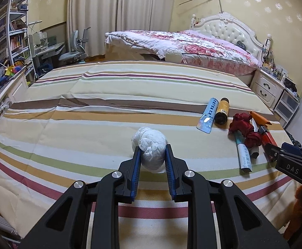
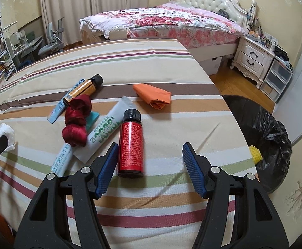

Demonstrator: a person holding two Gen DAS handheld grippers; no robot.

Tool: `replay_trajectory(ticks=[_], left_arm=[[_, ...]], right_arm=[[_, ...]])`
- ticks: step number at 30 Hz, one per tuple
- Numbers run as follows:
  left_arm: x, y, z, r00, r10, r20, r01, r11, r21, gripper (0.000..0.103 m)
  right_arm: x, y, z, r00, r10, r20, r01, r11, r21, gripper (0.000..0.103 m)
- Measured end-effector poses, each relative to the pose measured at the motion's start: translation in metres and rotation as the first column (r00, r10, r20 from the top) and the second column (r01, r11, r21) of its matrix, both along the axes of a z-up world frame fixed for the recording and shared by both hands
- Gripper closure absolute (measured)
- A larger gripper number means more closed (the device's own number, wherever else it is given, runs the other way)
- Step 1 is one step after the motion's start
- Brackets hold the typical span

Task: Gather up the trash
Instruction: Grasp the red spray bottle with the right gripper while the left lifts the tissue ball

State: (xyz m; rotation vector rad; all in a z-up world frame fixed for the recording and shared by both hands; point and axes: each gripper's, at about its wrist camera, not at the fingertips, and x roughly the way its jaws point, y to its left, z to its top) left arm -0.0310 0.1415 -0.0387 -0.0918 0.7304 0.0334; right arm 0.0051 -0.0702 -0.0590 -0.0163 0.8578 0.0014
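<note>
My left gripper [image 1: 153, 147] is shut on a crumpled white tissue ball [image 1: 151, 139] just above the striped bedsheet [image 1: 88, 124]. The right wrist view catches the same tissue [image 2: 6, 133] at its left edge. My right gripper [image 2: 151, 145] stands open over the sheet. A red bottle with a black cap [image 2: 131, 143] lies between its jaws, close to the left finger, and the pads do not press on it. Beside it lie a white tube with green print [image 2: 103, 132], a dark red crumpled wad [image 2: 76, 122], an orange folded piece [image 2: 153, 97] and a yellow-brown bottle [image 2: 84, 89].
A bin lined with a black bag [image 2: 275, 124] stands on the floor off the bed's right edge, with a yellow spiky ball [image 2: 255, 154] inside. A second bed [image 2: 171, 22] and a white nightstand [image 2: 252, 60] are behind. Shelves and a desk chair [image 1: 74, 49] fill the far left.
</note>
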Motion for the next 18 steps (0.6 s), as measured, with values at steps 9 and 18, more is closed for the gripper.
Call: replay_trajectory(ticks=[9,18], left_arm=[[0.001,0.000,0.000,1.000,-0.004,-0.002,0.004,1.000,-0.001,0.079],[0.001,-0.003,0.003,1.000,-0.018,0.008,0.018,1.000,-0.015,0.079]], right_arm=[[0.007,0.008,-0.001,0.999,0.049,-0.004,-0.049,0.999,-0.014,0.060],[-0.002,0.005,0.005,0.998,0.064,0.011,-0.064,0.998,-0.001,0.080]])
